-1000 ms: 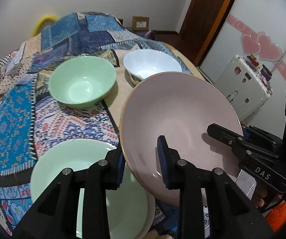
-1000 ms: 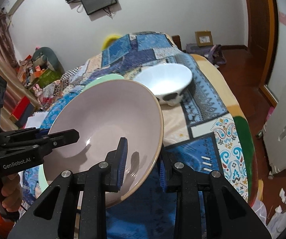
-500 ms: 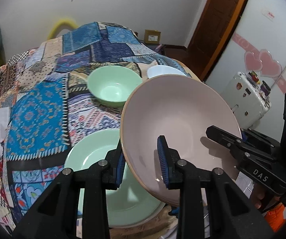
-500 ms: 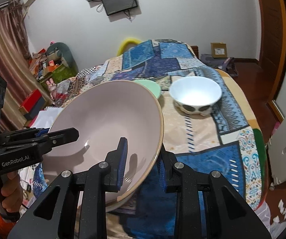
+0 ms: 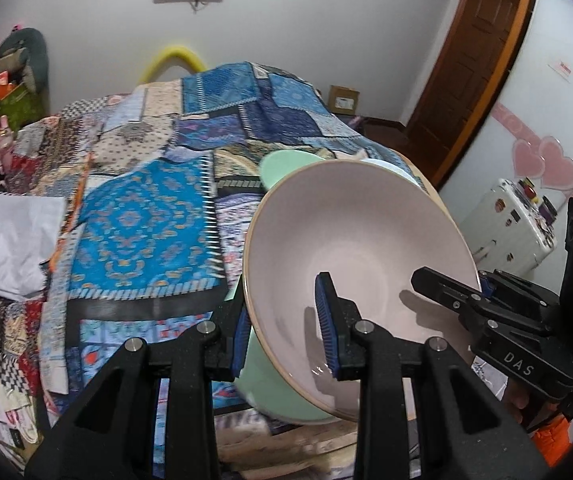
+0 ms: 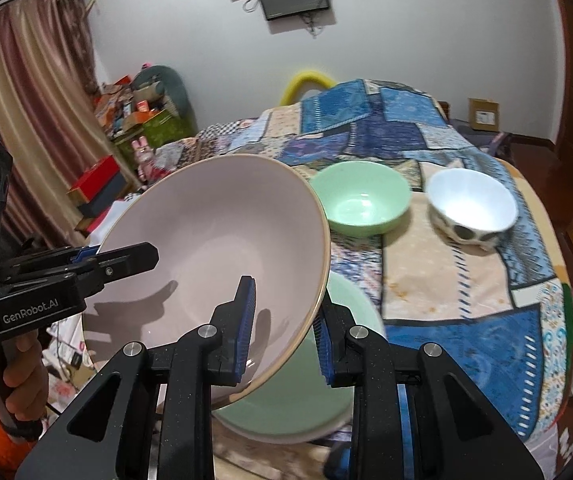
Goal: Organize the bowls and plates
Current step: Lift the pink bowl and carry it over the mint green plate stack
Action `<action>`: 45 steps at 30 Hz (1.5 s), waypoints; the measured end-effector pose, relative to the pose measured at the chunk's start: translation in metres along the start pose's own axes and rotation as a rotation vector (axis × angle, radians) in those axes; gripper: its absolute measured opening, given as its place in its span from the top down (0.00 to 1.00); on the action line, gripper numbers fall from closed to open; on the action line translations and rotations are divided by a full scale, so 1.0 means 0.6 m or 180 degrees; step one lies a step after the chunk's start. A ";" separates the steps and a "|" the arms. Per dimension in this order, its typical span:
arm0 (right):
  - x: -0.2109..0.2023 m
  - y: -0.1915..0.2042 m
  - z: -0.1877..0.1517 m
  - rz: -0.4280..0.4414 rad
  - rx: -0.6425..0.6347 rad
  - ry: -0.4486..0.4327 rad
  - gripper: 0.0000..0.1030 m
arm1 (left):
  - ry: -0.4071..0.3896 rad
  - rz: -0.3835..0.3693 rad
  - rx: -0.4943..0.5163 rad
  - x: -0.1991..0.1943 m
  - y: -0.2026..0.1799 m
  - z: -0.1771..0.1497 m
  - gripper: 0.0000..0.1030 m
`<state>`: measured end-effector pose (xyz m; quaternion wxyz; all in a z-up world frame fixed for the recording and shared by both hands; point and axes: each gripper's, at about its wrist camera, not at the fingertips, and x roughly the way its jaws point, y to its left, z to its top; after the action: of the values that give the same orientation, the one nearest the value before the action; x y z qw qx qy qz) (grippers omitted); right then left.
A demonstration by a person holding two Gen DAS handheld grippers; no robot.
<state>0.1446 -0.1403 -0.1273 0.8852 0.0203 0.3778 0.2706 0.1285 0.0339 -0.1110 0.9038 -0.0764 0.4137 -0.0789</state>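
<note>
Both grippers hold one large pink plate (image 5: 362,248) by opposite rims, lifted and tilted above the table. My left gripper (image 5: 284,326) is shut on its left rim; it also shows in the right wrist view (image 6: 86,260). My right gripper (image 6: 282,334) is shut on the plate's (image 6: 214,236) right rim; it also shows in the left wrist view (image 5: 450,288). A light green plate (image 6: 306,384) lies under the pink plate, near the table's front edge. A green bowl (image 6: 360,204) and a white bowl (image 6: 472,206) with dark spots stand further back.
The table wears a blue patchwork cloth (image 5: 142,224). A white folded paper (image 5: 6,244) lies at its left side. A white suitcase (image 5: 510,224) stands on the floor to the right. Boxes and clutter (image 6: 126,120) fill the far left corner.
Both grippers have lifted the pink plate higher and pulled it back toward the front edge. The bowls and the green plate now look further away and lower.
</note>
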 end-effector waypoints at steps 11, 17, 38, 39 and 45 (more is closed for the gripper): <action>0.047 0.076 0.006 0.0251 -0.0227 0.0117 0.76 | -0.0055 0.0321 -0.0147 -0.049 0.093 -0.029 0.71; 0.076 0.109 0.006 0.0341 -0.0305 0.0215 0.76 | -0.0030 0.0448 -0.0244 -0.063 0.137 -0.044 0.71; 0.188 0.163 -0.014 0.0452 -0.0403 0.0707 0.76 | 0.0321 0.0617 -0.0520 -0.010 0.255 -0.081 0.71; 0.193 0.162 -0.015 0.0451 -0.0401 0.0732 0.76 | 0.0342 0.0614 -0.0529 -0.005 0.260 -0.083 0.71; 0.224 0.164 -0.027 0.0443 -0.0402 0.0890 0.76 | 0.0480 0.0582 -0.0594 0.027 0.283 -0.094 0.71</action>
<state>0.1640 0.0074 -0.2036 0.8026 -0.0471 0.4772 0.3547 0.1094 0.1920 -0.1939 0.8625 -0.1158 0.4912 0.0370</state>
